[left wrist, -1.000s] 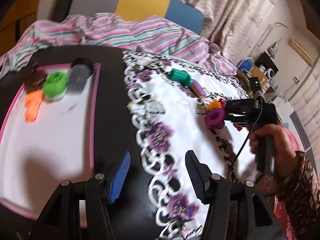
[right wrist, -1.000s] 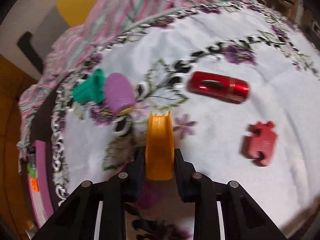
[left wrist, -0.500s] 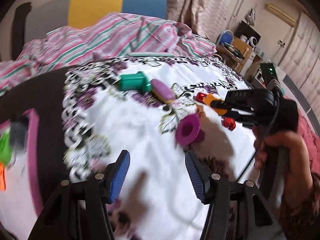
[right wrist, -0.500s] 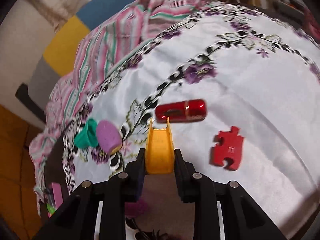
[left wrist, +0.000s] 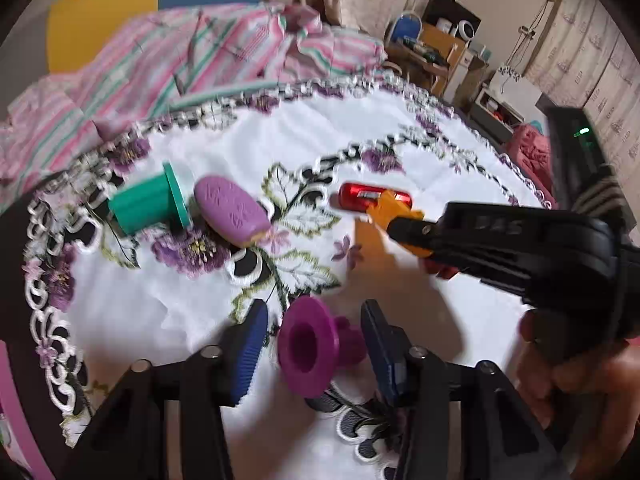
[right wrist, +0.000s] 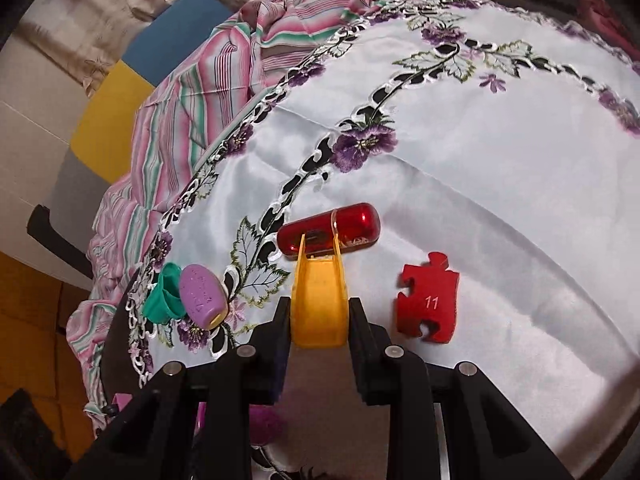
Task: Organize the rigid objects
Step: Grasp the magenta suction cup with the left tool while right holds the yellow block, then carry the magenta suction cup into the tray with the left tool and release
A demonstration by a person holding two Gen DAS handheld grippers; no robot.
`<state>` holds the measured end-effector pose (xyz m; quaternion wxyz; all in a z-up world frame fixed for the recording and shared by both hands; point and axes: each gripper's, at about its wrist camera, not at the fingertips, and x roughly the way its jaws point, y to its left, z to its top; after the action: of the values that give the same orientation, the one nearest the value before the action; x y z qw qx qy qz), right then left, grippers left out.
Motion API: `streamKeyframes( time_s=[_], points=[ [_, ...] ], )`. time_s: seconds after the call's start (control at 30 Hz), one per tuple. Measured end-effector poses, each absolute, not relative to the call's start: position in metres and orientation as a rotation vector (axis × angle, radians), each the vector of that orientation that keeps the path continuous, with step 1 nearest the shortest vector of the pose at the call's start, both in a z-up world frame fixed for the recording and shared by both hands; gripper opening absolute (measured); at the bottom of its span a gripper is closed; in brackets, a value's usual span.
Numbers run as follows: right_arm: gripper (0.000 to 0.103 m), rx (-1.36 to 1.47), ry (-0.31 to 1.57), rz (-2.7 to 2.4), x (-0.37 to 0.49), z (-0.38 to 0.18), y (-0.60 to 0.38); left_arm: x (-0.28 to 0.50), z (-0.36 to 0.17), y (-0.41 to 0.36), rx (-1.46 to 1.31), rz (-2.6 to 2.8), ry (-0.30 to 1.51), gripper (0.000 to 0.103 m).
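**tablewatcher:** White embroidered tablecloth (right wrist: 460, 168) covers most of the surface, purple flowers and cutwork all along its rim. On the left side the cloth ends and dark tabletop (left wrist: 16, 248) shows, with a strip of pink tray edge (left wrist: 10, 412) at the bottom left corner. Behind the far edge there's a striped pink sheet (left wrist: 192, 60) bunched up, so not much room to go that way.

**gripnerd:** What are the grippers doing?

**tablewatcher:** Left gripper (left wrist: 314, 354) is closing, with a purple flanged spool (left wrist: 310, 350) lying between its blue pads (left wrist: 250, 350) — small gaps show on both sides, so no squeeze yet. Right gripper (right wrist: 318, 322) is clamped on a yellow-orange clip-shaped piece (right wrist: 318, 300), held up over the cloth.

**gripnerd:** And the loose stuff?

**tablewatcher:** Green spool (left wrist: 150, 202) and a lilac oval piece (left wrist: 230, 210) sit just beside each other near the left border of the cloth. Red capsule (right wrist: 330, 232) lies right past the tip of the held piece, and a red puzzle piece (right wrist: 428, 300) marked 11 sits to its right. The right half of the cloth is wide open — plain white out to the flower border. In the left wrist view, the person's hand (left wrist: 580, 372) on the right gripper's handle fills the lower right.
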<state>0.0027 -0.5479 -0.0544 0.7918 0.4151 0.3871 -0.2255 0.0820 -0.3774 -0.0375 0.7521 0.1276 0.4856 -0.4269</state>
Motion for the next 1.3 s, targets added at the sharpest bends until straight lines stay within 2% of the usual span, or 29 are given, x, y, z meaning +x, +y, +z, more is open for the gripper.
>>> streamKeyframes(
  time_s=[0.27, 0.47, 0.53, 0.6, 0.7, 0.87, 1.03, 1.07, 1.13, 1.17, 1.3],
  points=[
    [0.027, 0.873, 0.839, -0.474, 0.004, -0.053, -0.544, 0.119, -0.047, -0.322, -0.066, -0.875, 1.156, 0.035],
    [0.027, 0.858, 0.846, -0.46, 0.007, -0.052, -0.54, 0.128, -0.064, -0.278, -0.11, -0.738, 1.178, 0.033],
    [0.027, 0.861, 0.837, -0.442, 0.007, -0.051, -0.539, 0.123, -0.064, -0.265, -0.189, -0.733, 1.16, 0.035],
    [0.027, 0.852, 0.838, -0.437, 0.008, -0.049, -0.537, 0.115, -0.06, -0.255, -0.23, -0.717, 1.117, 0.045],
    [0.027, 0.837, 0.851, -0.43, 0.011, -0.05, -0.534, 0.095, -0.05, -0.255, -0.183, -0.752, 1.028, 0.053],
    [0.027, 0.829, 0.861, -0.417, 0.013, -0.051, -0.533, 0.066, -0.04, -0.301, 0.148, -0.825, 0.915, 0.055],
    [0.027, 0.826, 0.868, -0.418, 0.013, -0.052, -0.533, 0.058, -0.04, -0.33, 0.3, -0.833, 0.851, 0.054],
    [0.027, 0.828, 0.87, -0.418, 0.013, -0.052, -0.533, 0.06, -0.041, -0.333, 0.308, -0.827, 0.855, 0.054],
    [0.027, 0.829, 0.874, -0.413, 0.014, -0.053, -0.533, 0.064, -0.045, -0.337, 0.3, -0.824, 0.87, 0.046],
    [0.027, 0.828, 0.876, -0.411, 0.014, -0.053, -0.532, 0.067, -0.047, -0.337, 0.288, -0.83, 0.882, 0.033],
    [0.027, 0.82, 0.88, -0.379, 0.017, -0.053, -0.529, 0.071, -0.047, -0.33, 0.208, -0.861, 0.917, 0.034]
  ],
)
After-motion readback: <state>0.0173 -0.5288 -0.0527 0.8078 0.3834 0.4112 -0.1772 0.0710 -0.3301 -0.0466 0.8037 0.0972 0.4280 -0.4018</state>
